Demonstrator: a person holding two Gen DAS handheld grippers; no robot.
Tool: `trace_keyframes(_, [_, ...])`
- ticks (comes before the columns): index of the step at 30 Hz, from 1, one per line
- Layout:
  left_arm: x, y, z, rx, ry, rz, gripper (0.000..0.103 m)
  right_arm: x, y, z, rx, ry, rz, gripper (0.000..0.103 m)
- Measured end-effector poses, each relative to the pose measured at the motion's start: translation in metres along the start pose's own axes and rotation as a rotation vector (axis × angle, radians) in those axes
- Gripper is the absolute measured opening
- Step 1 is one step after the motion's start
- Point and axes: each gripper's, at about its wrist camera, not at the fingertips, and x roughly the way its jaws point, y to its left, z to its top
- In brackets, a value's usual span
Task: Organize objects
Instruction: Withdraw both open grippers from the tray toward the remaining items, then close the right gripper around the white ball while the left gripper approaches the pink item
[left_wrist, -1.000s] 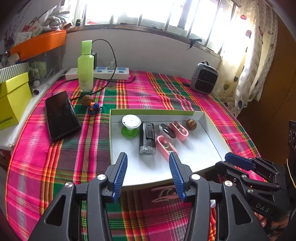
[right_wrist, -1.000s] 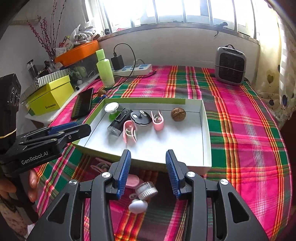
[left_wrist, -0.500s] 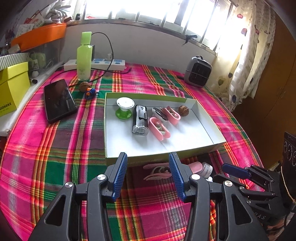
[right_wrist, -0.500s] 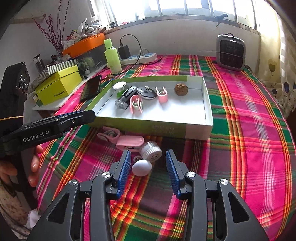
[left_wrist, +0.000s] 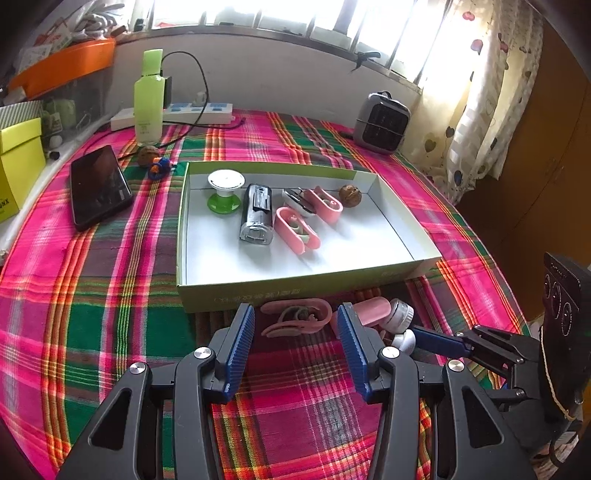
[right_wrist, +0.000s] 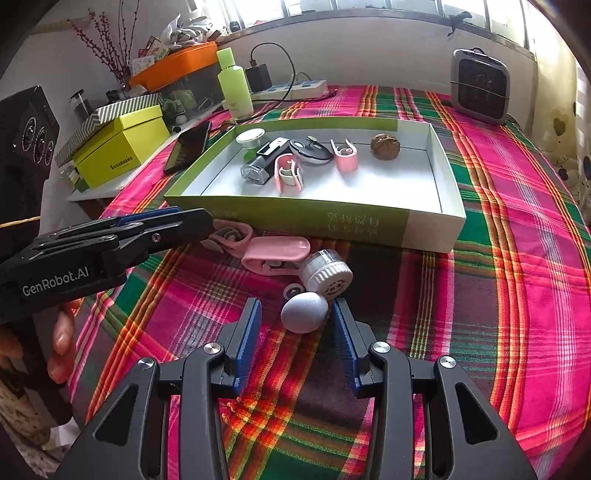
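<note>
The near wall of the tray (right_wrist: 295, 218) stands as a barrier just behind the loose cluster on the plaid cloth (left_wrist: 110, 295): pink clip (right_wrist: 277, 253), white ribbed cap (right_wrist: 327, 271) and pale egg-shaped piece (right_wrist: 304, 312) crowd together, seemingly touching. Inside the tray, the right half and front strip lie open, while the back left is filled. The left gripper (right_wrist: 177, 221) reaches in from the left beside the cluster.

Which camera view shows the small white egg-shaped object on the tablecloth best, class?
The right wrist view: the white egg-shaped object lies whole and close between the right gripper fingers. The left wrist view shows only a sliver behind a finger.
</note>
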Motion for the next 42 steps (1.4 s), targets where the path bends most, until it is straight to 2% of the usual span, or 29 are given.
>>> trace_keyframes(6, [0.006,-0.004,0.001,0.011,0.014,-0.012,0.046,0.0,0.0,-0.001,-0.017,-0.008,-0.01,0.04])
trace_keyframes(7, [0.007,-0.005,0.001,0.016,0.016,-0.016,0.046,0.0,0.0,-0.002,-0.017,-0.01,-0.012,0.038])
trace_keyframes(9, [0.008,-0.008,0.001,0.025,0.019,-0.019,0.046,-0.001,-0.003,-0.002,-0.008,-0.013,-0.026,0.029])
trace_keyframes(11, [0.01,-0.01,0.002,0.035,0.024,-0.025,0.046,-0.002,-0.006,-0.002,0.0,-0.014,-0.025,0.026])
trace_keyframes(35, [0.035,-0.052,0.007,0.211,0.044,-0.049,0.046,-0.021,-0.042,-0.014,0.08,-0.039,-0.073,0.026])
trace_keyframes(42, [0.037,-0.053,0.009,0.215,0.051,-0.065,0.046,-0.023,-0.044,-0.015,0.086,-0.043,-0.067,0.026])
